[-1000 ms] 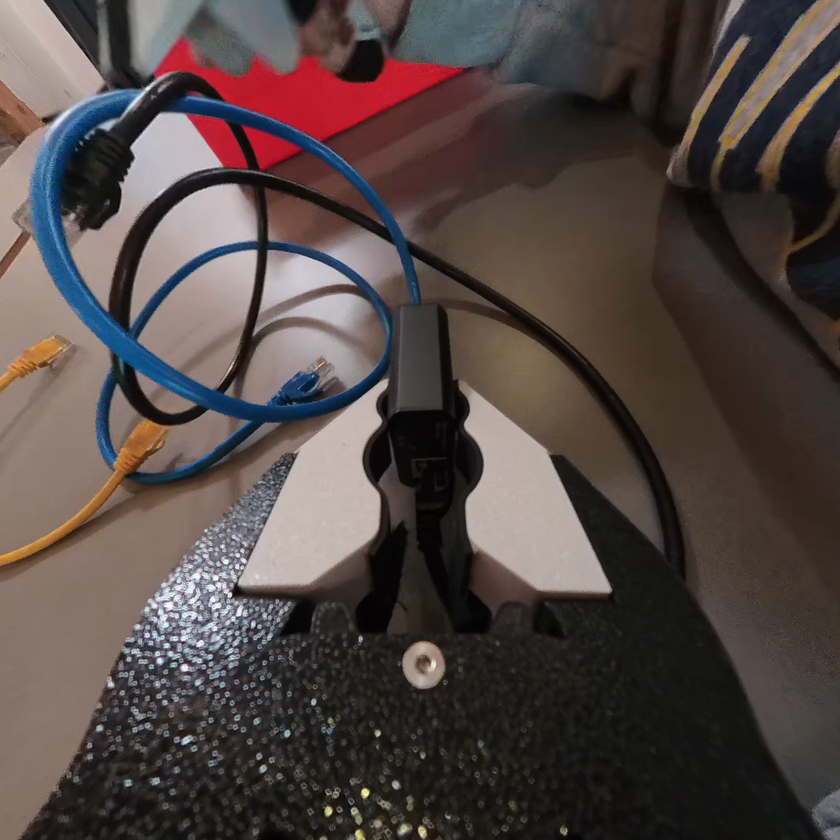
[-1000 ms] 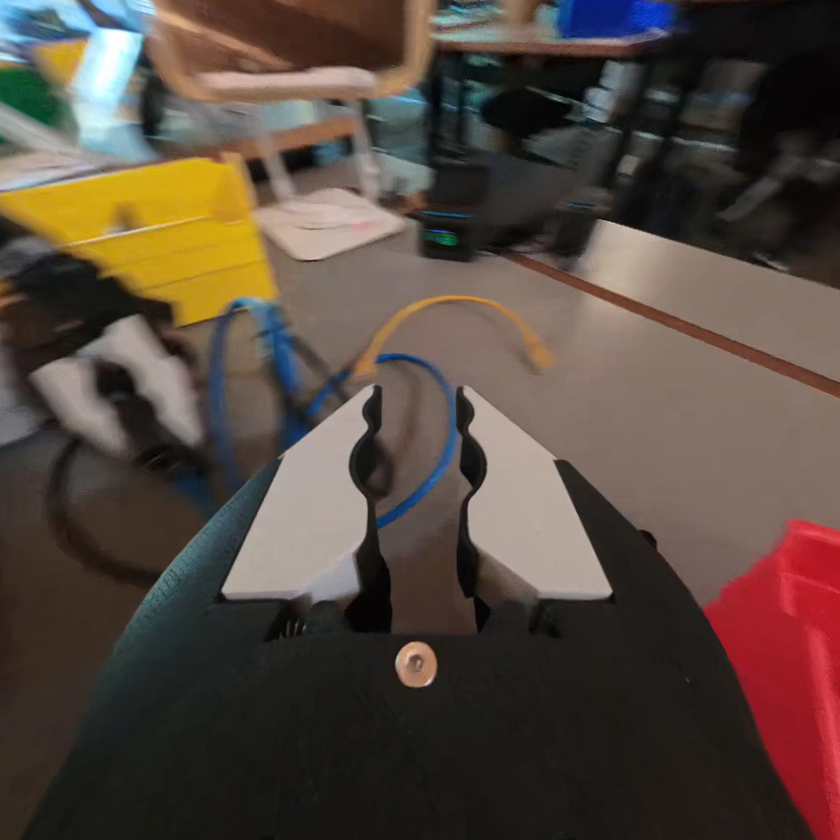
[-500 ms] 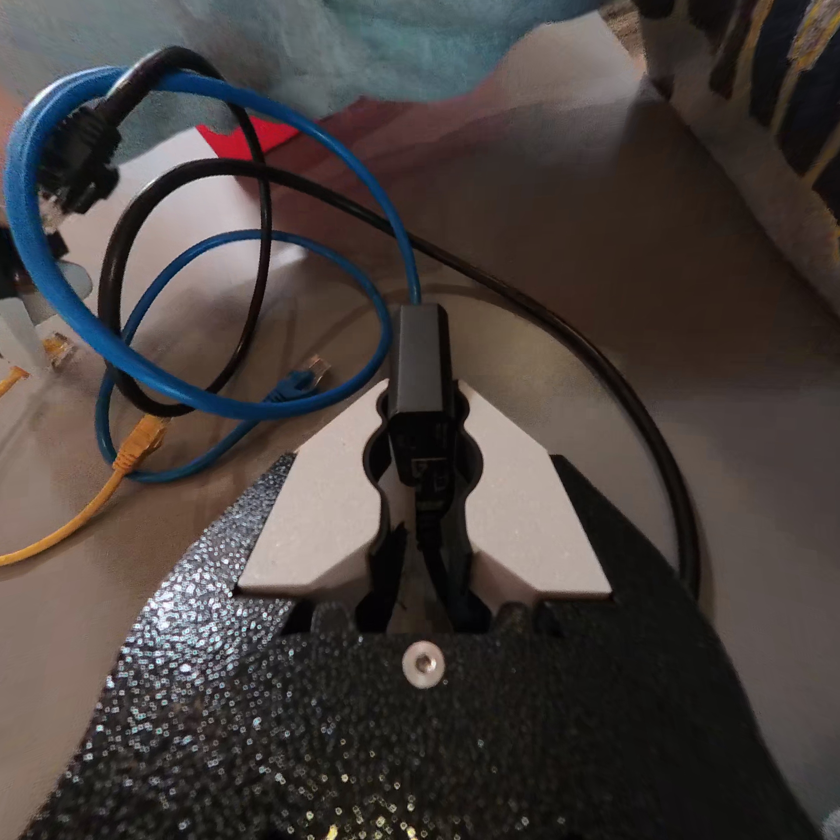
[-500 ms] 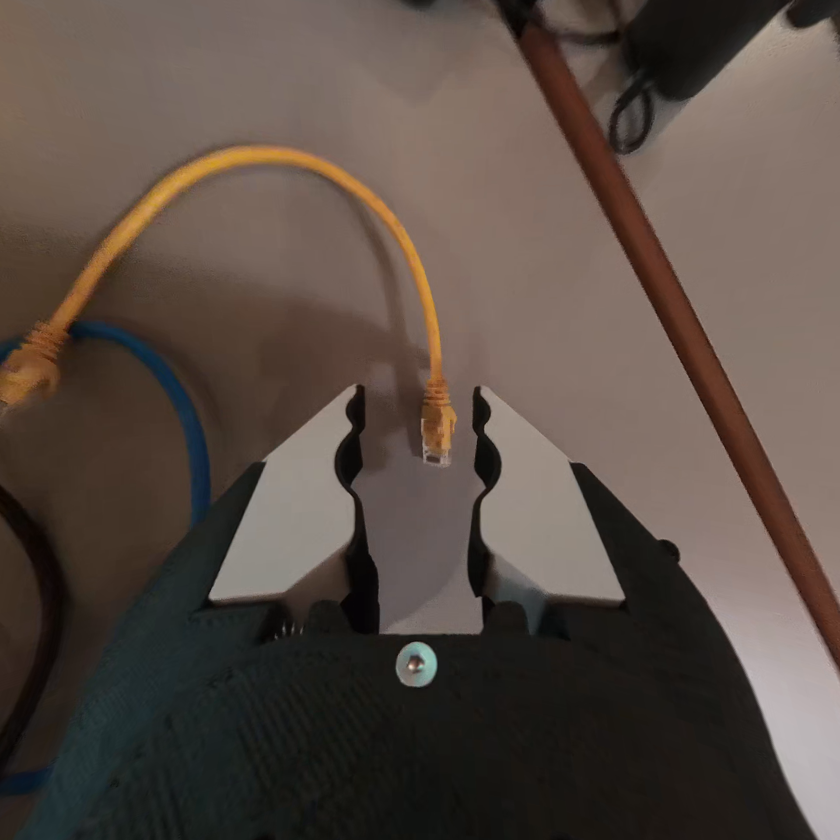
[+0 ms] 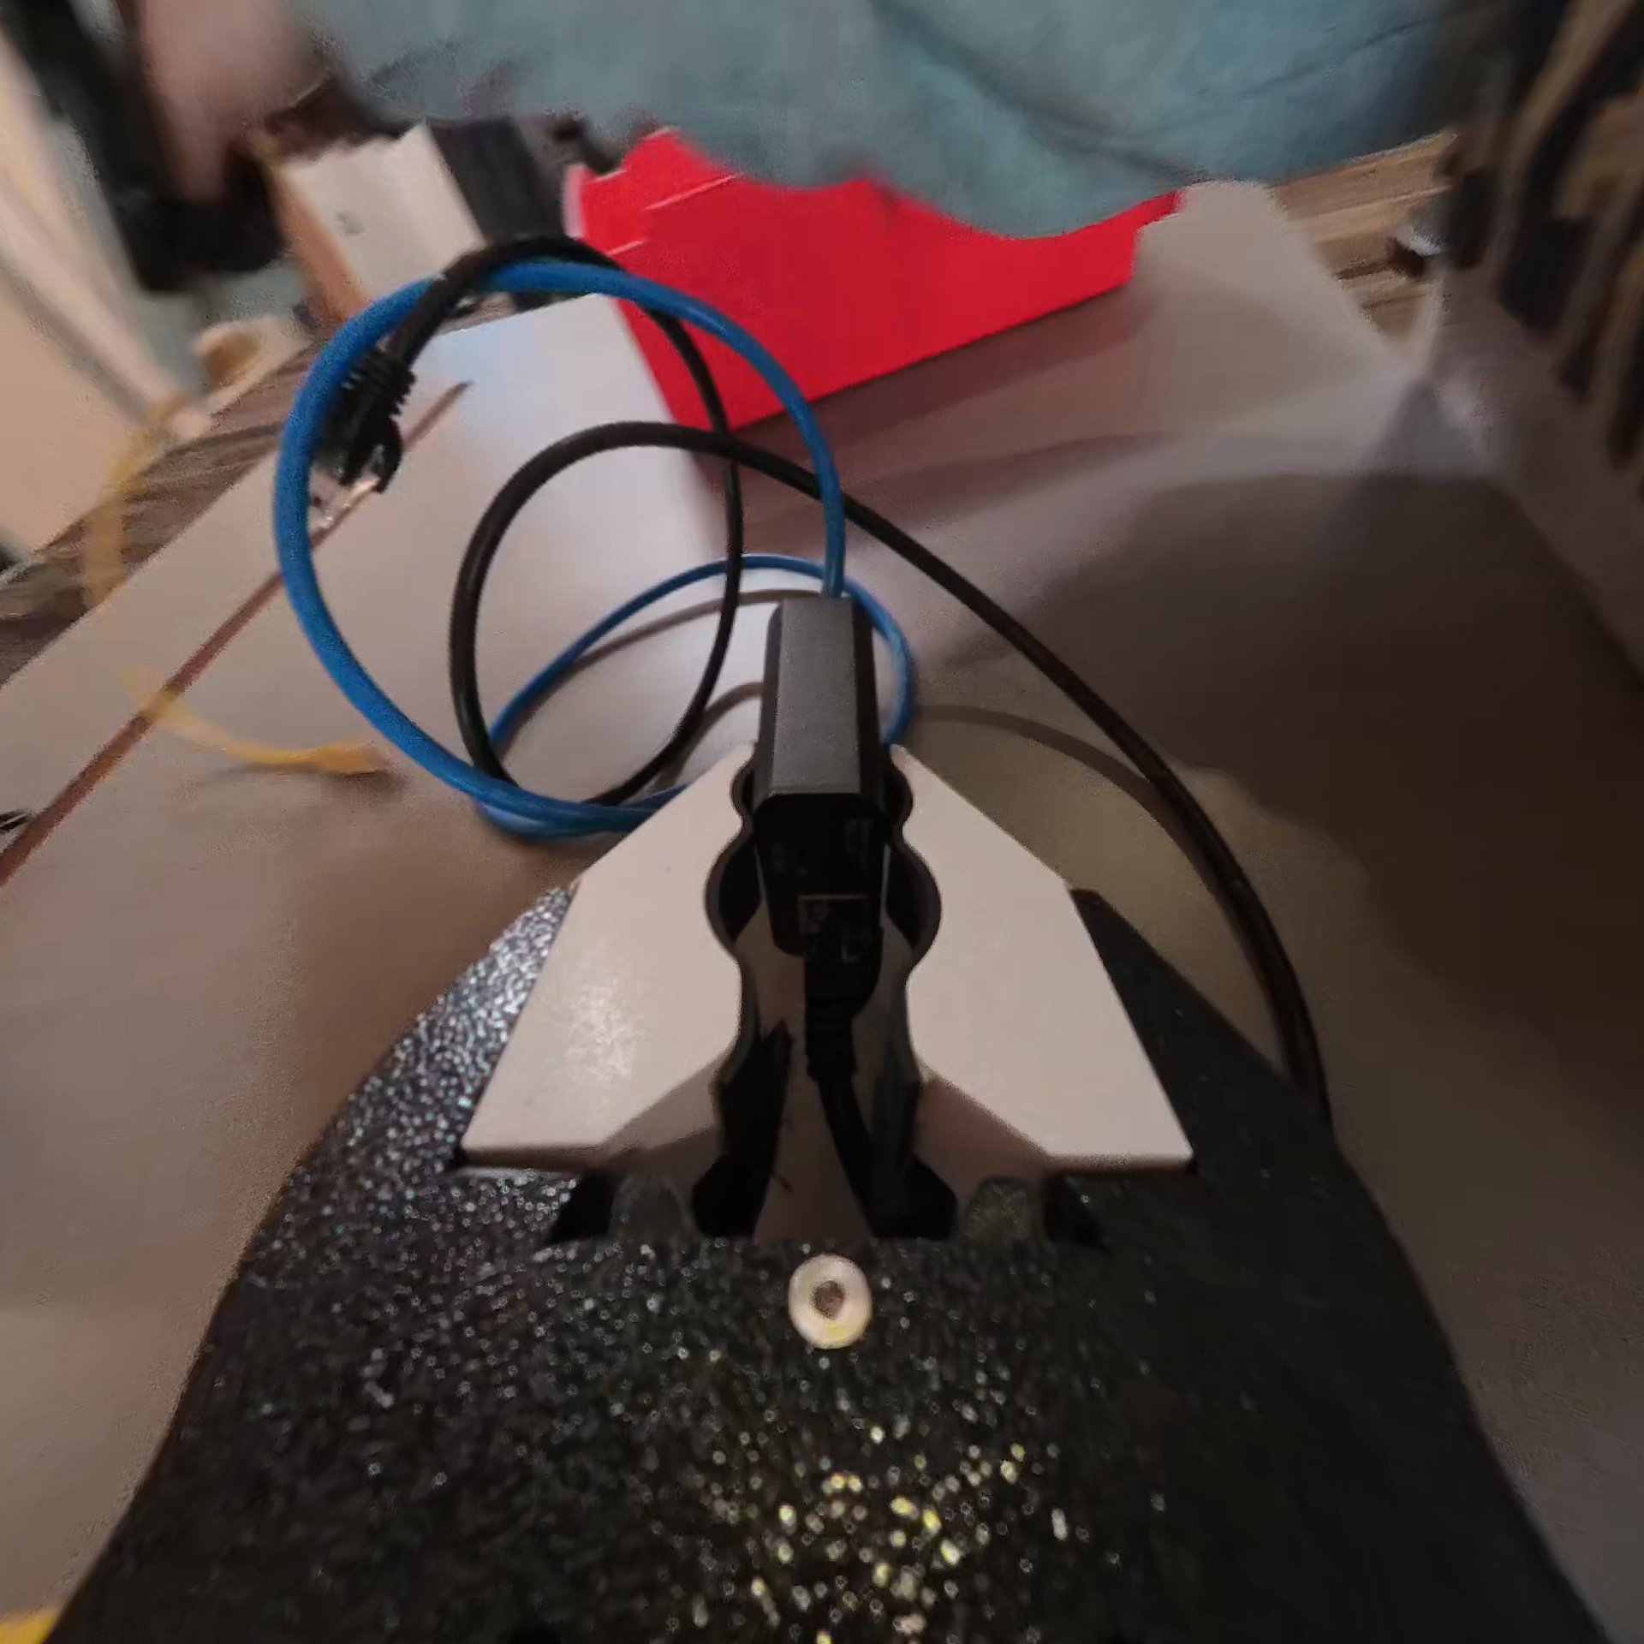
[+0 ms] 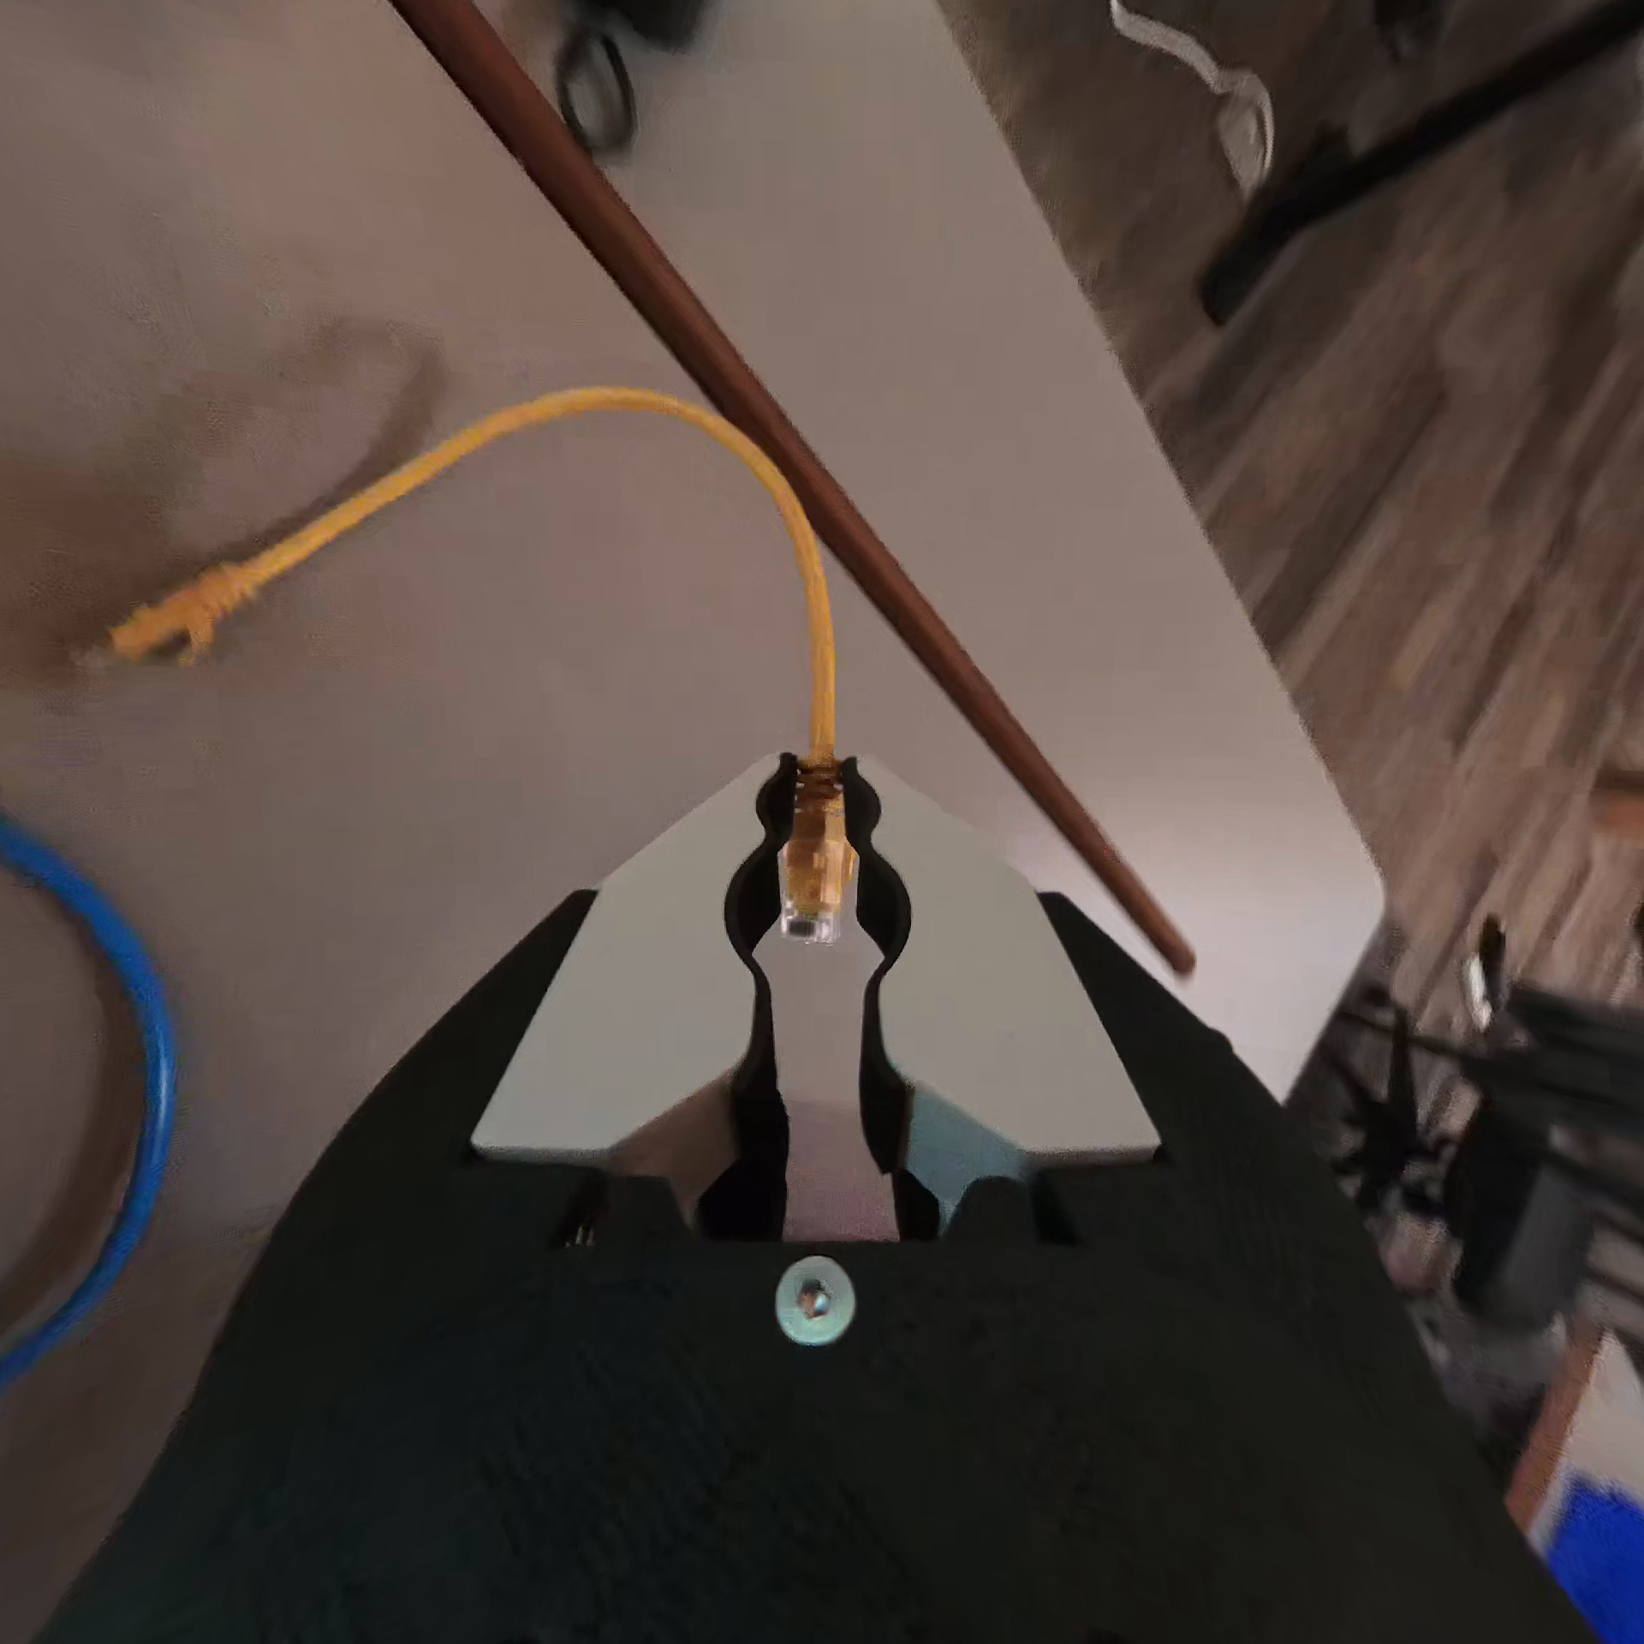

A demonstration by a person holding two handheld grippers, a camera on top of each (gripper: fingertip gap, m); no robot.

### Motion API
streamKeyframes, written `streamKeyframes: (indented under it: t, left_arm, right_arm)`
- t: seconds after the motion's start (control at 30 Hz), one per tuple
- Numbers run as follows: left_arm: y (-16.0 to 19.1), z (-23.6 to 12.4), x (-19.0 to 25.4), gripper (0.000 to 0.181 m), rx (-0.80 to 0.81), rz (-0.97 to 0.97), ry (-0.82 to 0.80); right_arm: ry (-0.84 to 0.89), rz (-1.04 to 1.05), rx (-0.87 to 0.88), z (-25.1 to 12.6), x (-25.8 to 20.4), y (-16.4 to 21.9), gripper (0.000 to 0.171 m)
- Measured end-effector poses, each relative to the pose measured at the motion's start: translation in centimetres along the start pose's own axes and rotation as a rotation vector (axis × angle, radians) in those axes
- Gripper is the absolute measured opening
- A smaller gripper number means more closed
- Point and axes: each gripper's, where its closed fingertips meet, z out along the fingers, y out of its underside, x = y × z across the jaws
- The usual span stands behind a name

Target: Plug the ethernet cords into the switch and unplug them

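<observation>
My left gripper [image 5: 817, 783] is shut on a small black switch [image 5: 814, 712], held upright above the beige table [image 5: 1334, 640]. A blue ethernet cord [image 5: 311, 605] runs from the switch's far end and loops to the left. A black cord [image 5: 729, 534] loops through it, its plug [image 5: 369, 418] hanging free at upper left. My right gripper [image 6: 817, 765] is shut on the plug of a yellow ethernet cord [image 6: 814, 854]. The yellow cord [image 6: 623, 405] arcs away to its other plug [image 6: 178, 614] on the table. A blurred yellow cord [image 5: 267, 752] lies left in the left wrist view.
A red bin [image 5: 872, 285] stands at the back of the table, partly behind a person's light blue clothing [image 5: 890, 80]. A brown seam [image 6: 756, 427] crosses the tabletop near the yellow cord. The table edge [image 6: 1290, 712] and wooden floor [image 6: 1468, 445] lie to the right. Part of the blue cord [image 6: 133, 1067] shows at left. Spacing between my two grippers at the tips: around 35 centimeters.
My right gripper has closed on the yellow cord's plug and lifted it off the table. My left gripper, still holding the switch, has tilted so the red bin shows more.
</observation>
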Motion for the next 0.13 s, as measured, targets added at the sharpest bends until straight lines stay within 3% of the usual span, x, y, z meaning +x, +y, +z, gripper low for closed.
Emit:
streamKeyframes:
  t: [0.03,0.13]
  left_arm:
    - [0.1,-0.1,-0.9,0.022,-0.007,-0.008,-0.058]
    - [0.6,-0.9,-3.7,0.022,-0.038,-0.029,-0.232]
  right_arm:
    - [-0.003,0.027,-0.042,-1.0,0.2,1.4,0.008]
    - [-0.017,0.072,-0.110,-4.0,-0.8,5.3,0.008]
